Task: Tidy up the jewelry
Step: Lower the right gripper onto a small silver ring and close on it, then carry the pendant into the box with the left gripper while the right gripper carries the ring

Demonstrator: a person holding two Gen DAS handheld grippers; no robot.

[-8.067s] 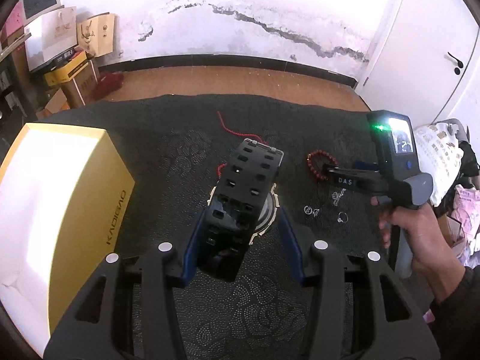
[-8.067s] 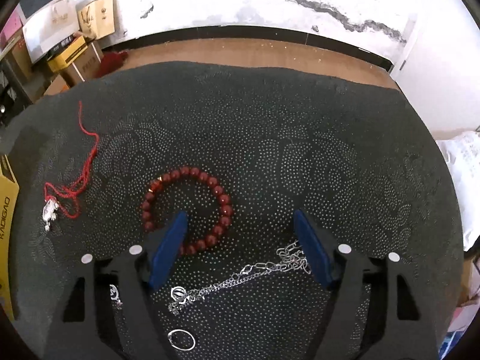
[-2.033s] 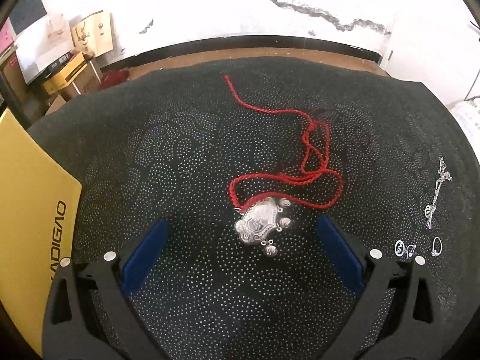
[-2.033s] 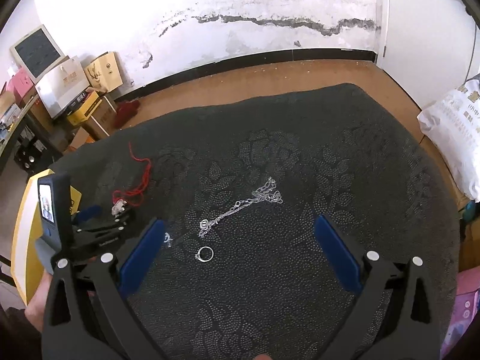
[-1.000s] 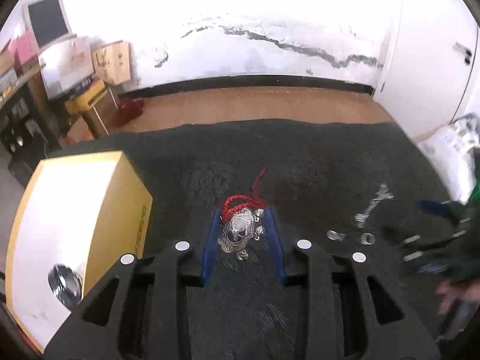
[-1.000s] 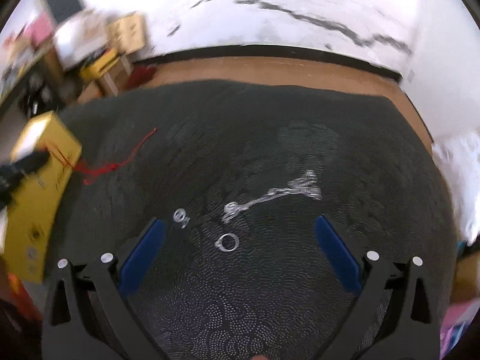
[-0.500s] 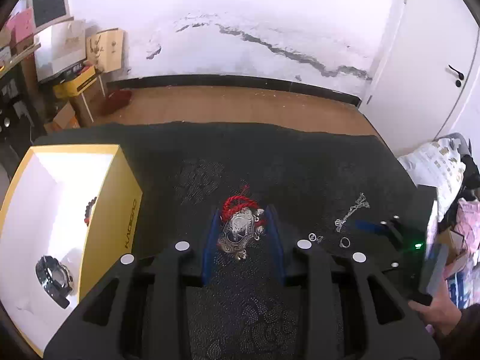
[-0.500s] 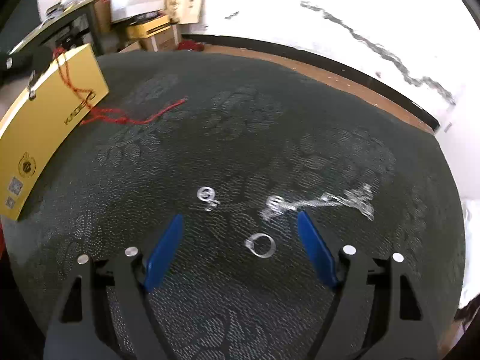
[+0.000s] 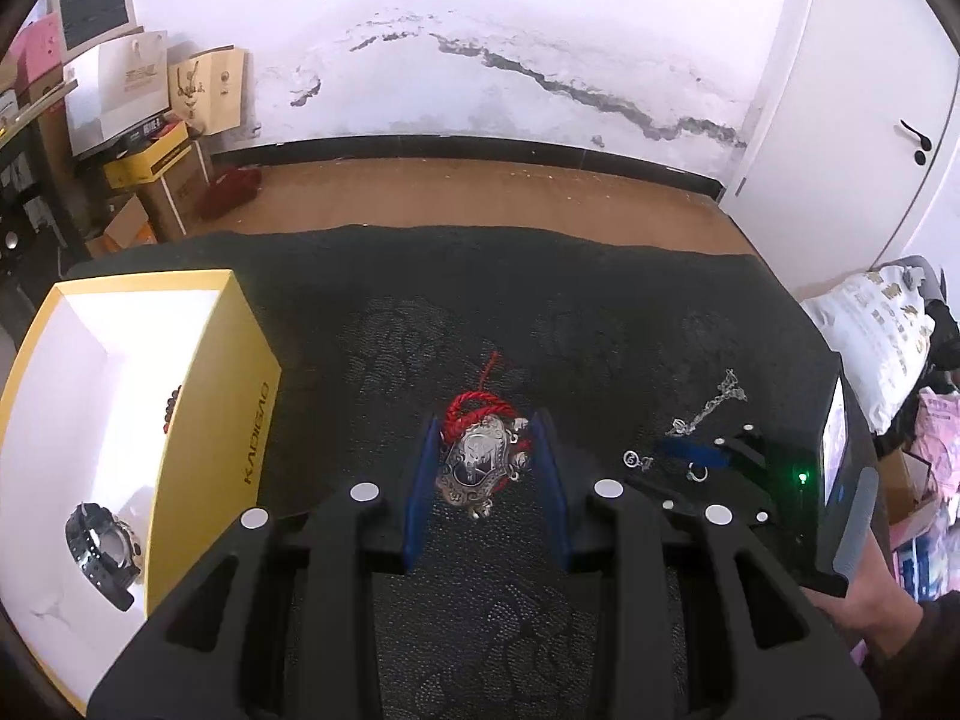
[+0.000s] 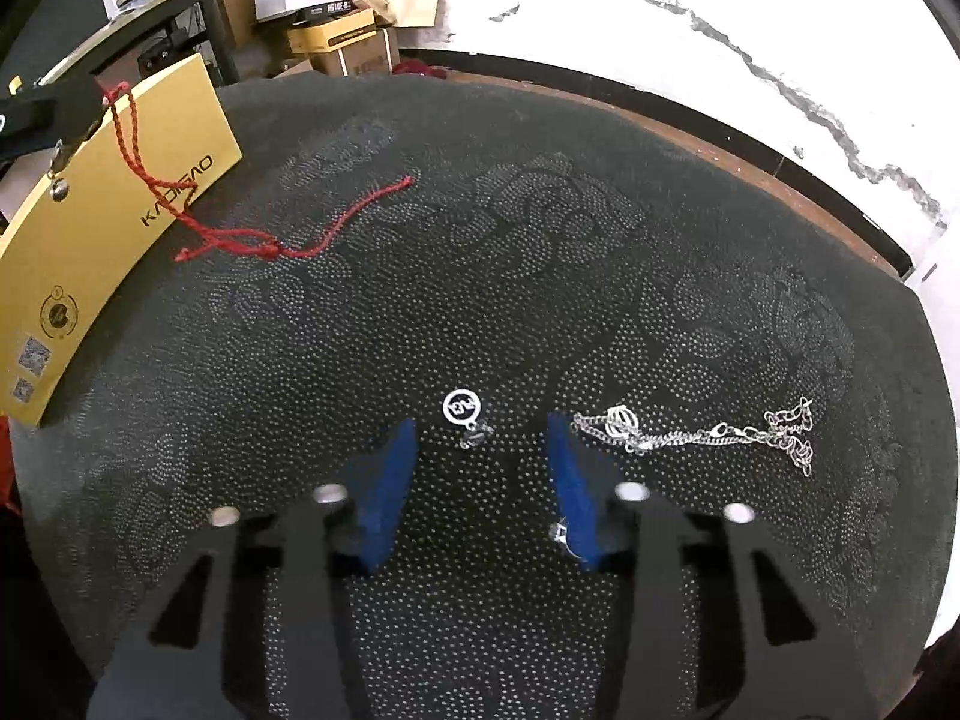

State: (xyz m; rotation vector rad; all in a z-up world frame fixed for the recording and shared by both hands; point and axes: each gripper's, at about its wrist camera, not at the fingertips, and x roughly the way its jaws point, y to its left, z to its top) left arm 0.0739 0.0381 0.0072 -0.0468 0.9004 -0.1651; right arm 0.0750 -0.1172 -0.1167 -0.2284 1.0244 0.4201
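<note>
Left gripper (image 9: pixel 486 468) clamps the silver pendant (image 9: pixel 480 468) — right gripper (image 10: pixel 480 456), parted, flanks the round charm (image 10: pixel 461 407).

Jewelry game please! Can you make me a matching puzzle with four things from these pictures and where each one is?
Things:
1. silver pendant
2. black watch
3. silver chain
4. round charm

Places:
A. inside the yellow box
B. on the cloth, ahead of the right gripper
C. clamped in the left gripper
D. on the cloth, right of the right gripper

Pairs: 1-C, 2-A, 3-D, 4-B
</note>
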